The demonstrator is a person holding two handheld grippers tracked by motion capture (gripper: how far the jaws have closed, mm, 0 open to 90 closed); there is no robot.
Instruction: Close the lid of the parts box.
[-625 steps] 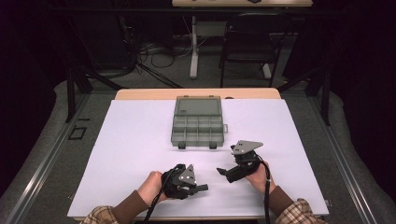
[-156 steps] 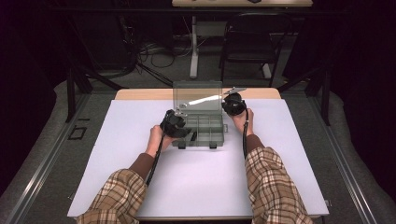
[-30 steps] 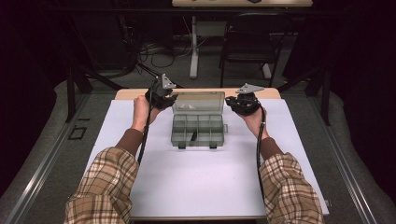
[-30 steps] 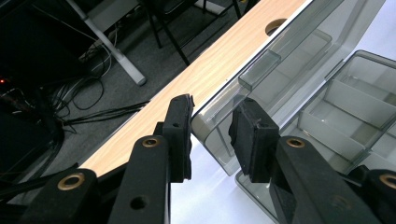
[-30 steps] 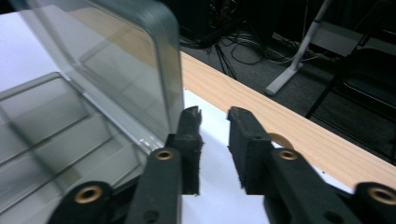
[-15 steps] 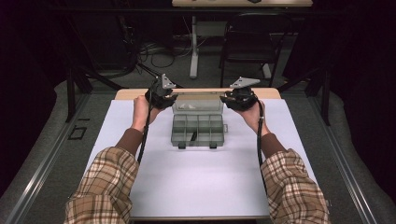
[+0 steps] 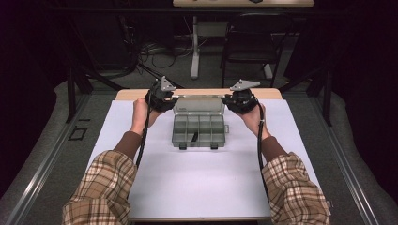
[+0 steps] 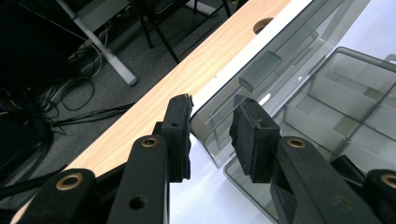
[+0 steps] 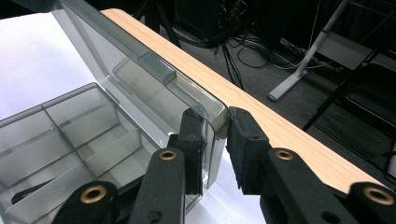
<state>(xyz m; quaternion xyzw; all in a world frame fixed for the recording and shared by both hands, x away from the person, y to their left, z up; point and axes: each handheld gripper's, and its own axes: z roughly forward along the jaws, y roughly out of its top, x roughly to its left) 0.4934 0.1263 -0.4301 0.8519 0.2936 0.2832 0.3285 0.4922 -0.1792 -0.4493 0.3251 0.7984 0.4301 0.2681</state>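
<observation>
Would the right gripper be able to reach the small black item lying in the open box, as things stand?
Probably yes: the lid stands raised, so the black item lies uncovered, but the right gripper straddles the lid's corner.

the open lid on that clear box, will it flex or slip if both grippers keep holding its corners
The lid looks like thin clear plastic, so it may flex a little between the left gripper and right gripper. Its glossy surface could be slippery, and the fingers straddle only the corners. The box looks nearly empty, probably light, so it might shift or lift.
</observation>
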